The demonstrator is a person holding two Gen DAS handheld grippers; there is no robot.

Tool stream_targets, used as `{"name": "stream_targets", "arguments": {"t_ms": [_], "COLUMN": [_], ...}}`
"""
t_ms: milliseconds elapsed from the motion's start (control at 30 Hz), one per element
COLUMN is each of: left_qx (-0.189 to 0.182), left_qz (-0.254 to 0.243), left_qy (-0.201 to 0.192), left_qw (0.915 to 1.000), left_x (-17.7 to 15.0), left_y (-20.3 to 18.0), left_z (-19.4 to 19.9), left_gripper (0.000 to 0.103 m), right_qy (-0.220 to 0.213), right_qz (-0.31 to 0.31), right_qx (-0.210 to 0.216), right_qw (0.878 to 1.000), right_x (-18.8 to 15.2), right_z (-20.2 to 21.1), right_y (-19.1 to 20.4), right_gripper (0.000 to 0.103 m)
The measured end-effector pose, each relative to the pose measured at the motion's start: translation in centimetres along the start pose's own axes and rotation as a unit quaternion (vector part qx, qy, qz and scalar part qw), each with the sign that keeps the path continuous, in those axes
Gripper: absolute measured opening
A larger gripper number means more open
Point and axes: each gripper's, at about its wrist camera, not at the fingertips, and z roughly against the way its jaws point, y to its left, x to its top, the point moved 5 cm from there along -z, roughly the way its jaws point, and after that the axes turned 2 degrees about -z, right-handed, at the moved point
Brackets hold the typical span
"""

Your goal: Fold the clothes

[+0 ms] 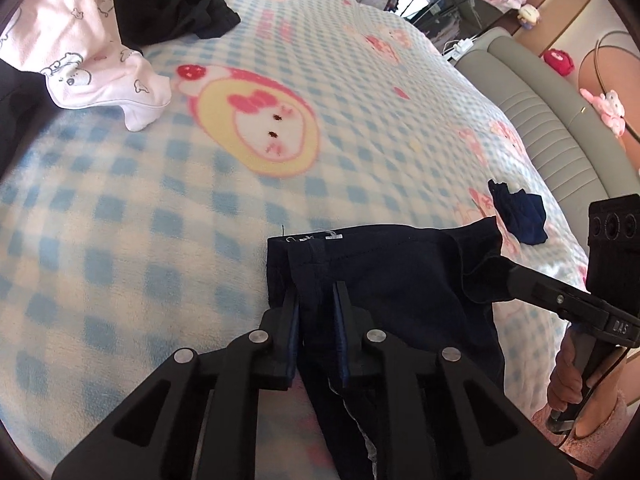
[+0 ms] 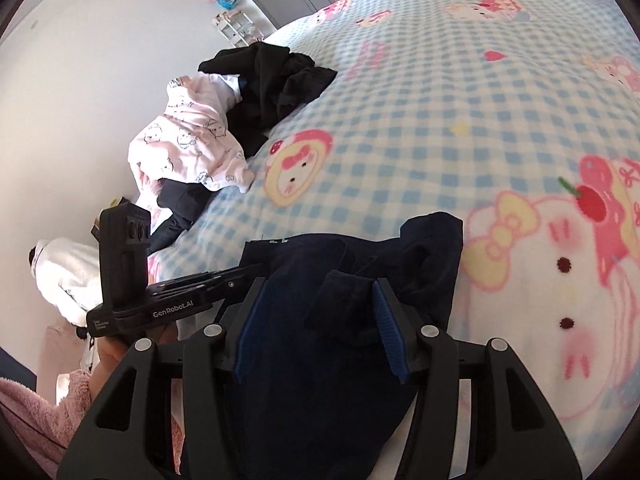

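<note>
A dark navy garment [image 1: 400, 280] lies spread near the front edge of the blue checked blanket [image 1: 160, 220]. My left gripper [image 1: 317, 296] is shut on a fold at its top hem, which has a small white label. The fabric fills the narrow gap between the pads. My right gripper [image 2: 320, 292] stands wider, shut on a thick bunch of the same garment [image 2: 296, 256]. In the left wrist view the right gripper [image 1: 506, 276] holds the garment's right corner slightly raised. In the right wrist view the left gripper [image 2: 240, 276] reaches in from the left.
A heap of pink printed clothes [image 1: 80, 48] and black clothes [image 1: 172, 4] sits at the far left of the bed. A small navy item [image 1: 520, 216] lies near the grey padded headboard [image 1: 540, 120]. A hand in a pink sleeve [image 1: 568, 384] holds the right gripper.
</note>
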Motion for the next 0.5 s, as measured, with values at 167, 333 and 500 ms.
{"name": "stream_targets", "arguments": {"t_ms": [167,333,500], "left_qx": [0.01,0.029,0.019], "left_qz": [-0.015,-0.009,0.034], "left_qy": [0.001,-0.028,-0.067], "left_qw": [0.9998,0.9991,0.997], "left_x": [0.0,0.6,1.4], "left_y": [-0.5,0.1,1.5], "left_z": [-0.3,0.6,1.8], "left_gripper": [0.027,0.027,0.054], "right_qy": [0.011,-0.007,-0.036], "right_qz": [-0.02,-0.066,-0.079], "right_qx": [-0.025,-0.103,-0.162], "right_qw": [0.999,0.992,0.983], "right_x": [1.0,0.9,0.6], "right_z": [-1.9,-0.8,1.6], "right_y": [-2.3,-6.1,-8.2], "right_gripper": [0.062,0.062,0.064]}}
